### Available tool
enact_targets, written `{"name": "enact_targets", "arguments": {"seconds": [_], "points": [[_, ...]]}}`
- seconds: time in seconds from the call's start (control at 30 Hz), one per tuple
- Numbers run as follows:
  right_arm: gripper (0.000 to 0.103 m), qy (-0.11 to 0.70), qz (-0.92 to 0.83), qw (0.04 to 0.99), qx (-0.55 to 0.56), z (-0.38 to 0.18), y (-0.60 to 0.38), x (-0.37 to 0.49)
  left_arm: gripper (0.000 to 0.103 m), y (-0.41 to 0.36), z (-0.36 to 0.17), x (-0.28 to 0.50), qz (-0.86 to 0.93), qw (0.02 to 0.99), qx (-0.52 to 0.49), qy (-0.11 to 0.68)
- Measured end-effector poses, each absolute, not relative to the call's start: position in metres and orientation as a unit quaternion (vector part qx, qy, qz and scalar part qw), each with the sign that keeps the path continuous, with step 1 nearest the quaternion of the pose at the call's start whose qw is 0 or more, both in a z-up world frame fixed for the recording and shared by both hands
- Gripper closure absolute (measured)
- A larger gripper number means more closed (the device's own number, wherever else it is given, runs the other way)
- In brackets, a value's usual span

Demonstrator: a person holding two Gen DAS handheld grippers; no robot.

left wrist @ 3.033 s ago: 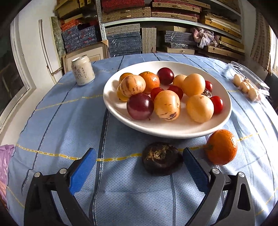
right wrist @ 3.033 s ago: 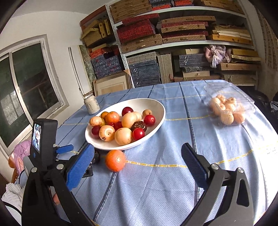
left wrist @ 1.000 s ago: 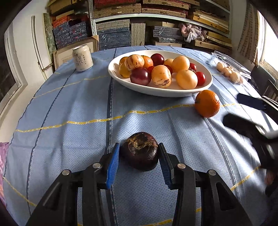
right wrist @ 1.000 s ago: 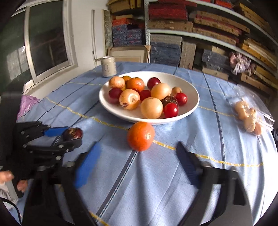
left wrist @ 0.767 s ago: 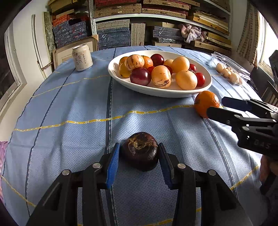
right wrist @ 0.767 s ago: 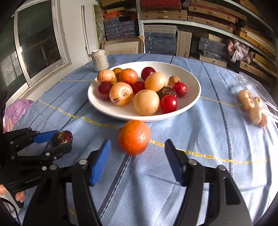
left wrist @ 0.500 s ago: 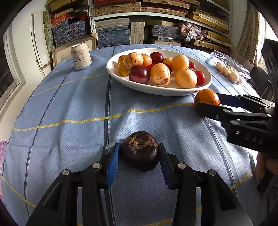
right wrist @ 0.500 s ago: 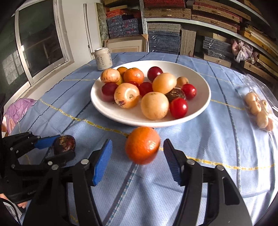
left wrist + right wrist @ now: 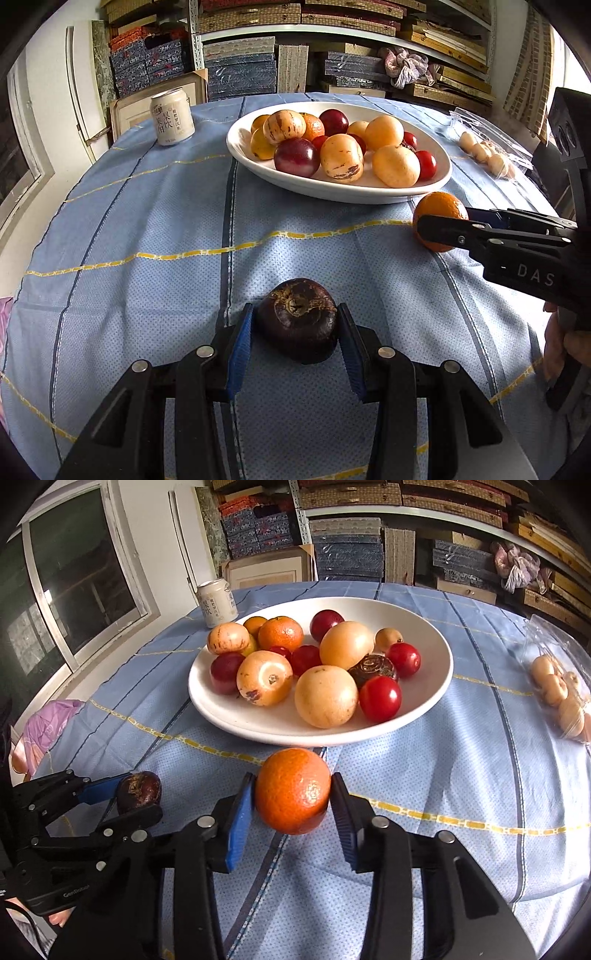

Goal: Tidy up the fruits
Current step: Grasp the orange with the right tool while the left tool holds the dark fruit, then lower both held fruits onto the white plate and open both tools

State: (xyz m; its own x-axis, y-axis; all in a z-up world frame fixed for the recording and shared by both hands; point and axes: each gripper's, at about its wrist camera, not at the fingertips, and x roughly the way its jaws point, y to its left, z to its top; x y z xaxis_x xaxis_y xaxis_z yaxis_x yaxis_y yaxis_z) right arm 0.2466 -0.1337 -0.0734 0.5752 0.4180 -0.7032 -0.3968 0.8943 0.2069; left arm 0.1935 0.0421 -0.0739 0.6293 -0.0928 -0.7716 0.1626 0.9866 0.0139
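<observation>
Most of the fruit already sits in the white bowl; I judge two pieces are left, and I have both in hand. My left gripper is clamped on the dark purple fruit, low over the blue tablecloth, well short of the bowl. My right gripper has just been closing and now pinches the orange just beside the bowl's near rim. What remains is carrying both over the rim and letting go.

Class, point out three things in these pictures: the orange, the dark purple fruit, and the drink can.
orange [image 9: 292, 790], right wrist view, centre of its peel.
dark purple fruit [image 9: 298, 320], left wrist view, its top.
drink can [image 9: 171, 117], left wrist view, printed side.
</observation>
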Motion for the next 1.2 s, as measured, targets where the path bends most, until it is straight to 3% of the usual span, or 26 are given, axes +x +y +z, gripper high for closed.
{"name": "enact_targets", "arguments": {"seconds": [0.37,0.47,0.53,0.77,1.07,1.2], "points": [[0.063,0.396,0.234,0.888,-0.011,-0.073,-0.132,0.197,0.052,0.039,-0.075,0.194,-0.077,0.900,0.043,0.426],[0.063,0.396,0.237,0.887,-0.014,-0.073,-0.131,0.182,0.052,0.040,-0.075,0.194,-0.080,0.901,0.038,0.426],[0.063,0.397,0.239,0.886,-0.013,-0.073,-0.131,0.177,0.059,0.044,-0.073,0.194,-0.082,0.902,0.024,0.424],[0.063,0.390,0.240,0.889,0.001,-0.072,-0.136,0.158,0.059,0.053,-0.071,0.195,-0.091,0.903,-0.010,0.421],[0.063,0.367,0.240,0.899,0.011,-0.065,-0.148,0.122,0.059,0.031,-0.043,0.157,-0.040,0.941,0.059,0.332],[0.063,0.343,0.244,0.907,0.008,-0.052,-0.154,0.098,0.059,0.026,-0.019,0.132,-0.046,0.950,0.043,0.305]]}}
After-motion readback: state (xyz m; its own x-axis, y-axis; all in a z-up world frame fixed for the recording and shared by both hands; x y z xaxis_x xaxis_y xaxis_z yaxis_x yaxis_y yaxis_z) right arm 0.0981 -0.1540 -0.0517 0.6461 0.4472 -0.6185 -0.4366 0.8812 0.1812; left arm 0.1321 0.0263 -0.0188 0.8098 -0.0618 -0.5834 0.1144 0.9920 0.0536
